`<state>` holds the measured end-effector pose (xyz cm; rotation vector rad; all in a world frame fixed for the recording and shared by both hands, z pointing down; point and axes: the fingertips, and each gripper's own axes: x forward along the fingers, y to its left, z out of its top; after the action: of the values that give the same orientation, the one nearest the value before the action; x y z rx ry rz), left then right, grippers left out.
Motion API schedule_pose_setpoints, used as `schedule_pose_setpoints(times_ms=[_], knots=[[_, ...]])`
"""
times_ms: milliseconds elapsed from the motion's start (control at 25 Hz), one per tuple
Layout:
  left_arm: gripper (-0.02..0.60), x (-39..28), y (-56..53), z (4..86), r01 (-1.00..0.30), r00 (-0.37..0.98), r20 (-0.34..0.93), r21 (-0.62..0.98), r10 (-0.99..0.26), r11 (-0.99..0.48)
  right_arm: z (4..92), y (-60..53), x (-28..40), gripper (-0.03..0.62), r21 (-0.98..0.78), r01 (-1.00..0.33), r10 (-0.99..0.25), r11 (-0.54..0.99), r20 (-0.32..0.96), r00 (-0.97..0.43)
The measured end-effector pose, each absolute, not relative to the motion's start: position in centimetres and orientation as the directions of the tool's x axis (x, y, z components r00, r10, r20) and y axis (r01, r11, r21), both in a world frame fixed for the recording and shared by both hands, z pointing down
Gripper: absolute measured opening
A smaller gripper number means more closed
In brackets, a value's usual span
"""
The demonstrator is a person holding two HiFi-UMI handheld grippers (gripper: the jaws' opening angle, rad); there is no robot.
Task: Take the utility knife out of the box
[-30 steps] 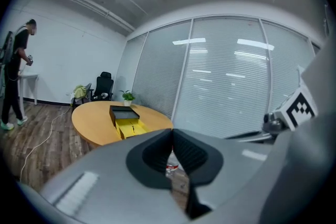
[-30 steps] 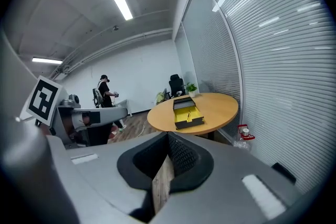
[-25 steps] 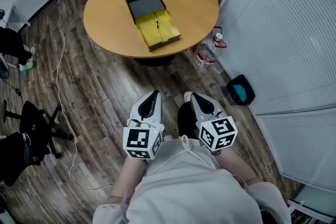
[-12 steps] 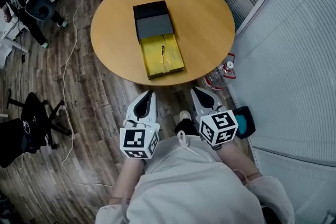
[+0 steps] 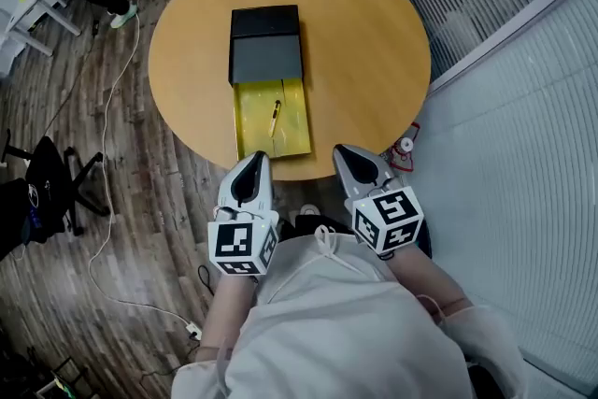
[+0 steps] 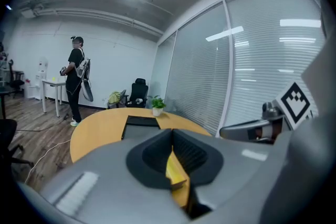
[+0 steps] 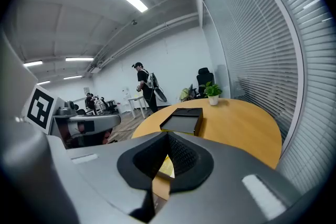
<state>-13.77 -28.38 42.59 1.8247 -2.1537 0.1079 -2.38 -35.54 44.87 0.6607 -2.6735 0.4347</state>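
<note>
At the near rim of the smooth, round tan wooden bench (image 5: 374, 42), the left hand-held gripper (image 5: 255, 162) and right hand-held gripper (image 5: 348, 154) have arrived from well back, jaws together and empty; reaching can begin, I judge. The slim dark utility knife (image 5: 275, 118) lies at their twelve o'clock in the flat rectangular box's glossy yellow tray (image 5: 252, 131); its matte black sleeve (image 5: 266, 42) sits beyond.

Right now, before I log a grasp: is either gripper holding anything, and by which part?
Nothing is held. The left gripper and right gripper are both shut and empty; the utility knife lies in the box.
</note>
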Motion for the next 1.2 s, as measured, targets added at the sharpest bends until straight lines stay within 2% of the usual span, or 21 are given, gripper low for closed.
schedule_pose_setpoints(times_ms=[360, 840, 1200], knots=[[0.006, -16.4, -32.2, 49.7, -0.961, -0.178, 0.440, 0.116, -0.880, 0.252, 49.0, -39.3, -5.4, 0.000, -0.231, -0.453, -0.304, 0.861, 0.479, -0.823], [0.010, -20.4, -39.8, 59.4, -0.964, -0.067, 0.661, 0.150, -0.747, 0.219, 54.3, -46.0, -9.9, -0.002, -0.267, -0.481, -0.264, 0.835, 0.572, -0.777], [0.141, -20.8, -42.6, 65.7, -0.964, 0.050, 0.793, 0.196, -0.607, 0.178, 57.4, -49.1, -10.9, 0.000, -0.260, -0.522, -0.269, 0.812, 0.628, -0.730]])
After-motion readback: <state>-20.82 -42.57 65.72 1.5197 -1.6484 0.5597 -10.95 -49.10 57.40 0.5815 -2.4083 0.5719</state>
